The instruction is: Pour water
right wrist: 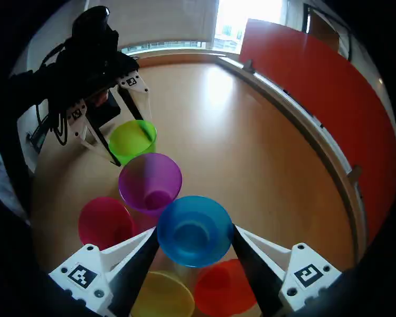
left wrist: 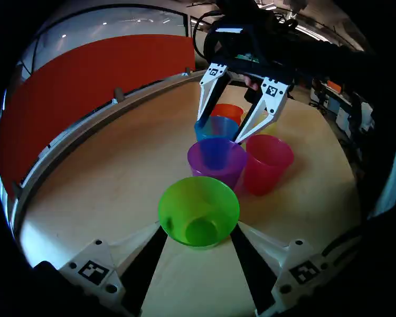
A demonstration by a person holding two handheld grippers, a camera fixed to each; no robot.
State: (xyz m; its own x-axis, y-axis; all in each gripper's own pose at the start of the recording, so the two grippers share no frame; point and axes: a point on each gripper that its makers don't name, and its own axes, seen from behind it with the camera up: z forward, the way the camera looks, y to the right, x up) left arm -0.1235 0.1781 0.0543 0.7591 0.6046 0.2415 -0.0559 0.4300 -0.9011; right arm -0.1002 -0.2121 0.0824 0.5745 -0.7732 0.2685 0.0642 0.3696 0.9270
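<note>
A green cup (left wrist: 199, 211) stands upright between my left gripper's (left wrist: 198, 231) fingers, which press on both of its sides; it looks empty. Behind it stand a purple cup (left wrist: 217, 161) and a pink cup (left wrist: 266, 162). Farther back my right gripper (left wrist: 217, 129) is shut on a blue cup (left wrist: 216, 128). In the right gripper view the blue cup (right wrist: 194, 230) sits upright between my right gripper's (right wrist: 194, 233) fingers, with the purple cup (right wrist: 149, 182) beyond it. Farther off is the green cup (right wrist: 132, 140), held in the left gripper (right wrist: 130, 143). I cannot tell whether any cup holds water.
An orange cup (left wrist: 227, 111) and a yellow cup (right wrist: 163, 296) stand close behind the blue one. All rest on a round wooden table (left wrist: 119, 158) edged by a red wall panel (left wrist: 92, 79). A person's dark sleeve (right wrist: 34, 90) reaches in behind the left gripper.
</note>
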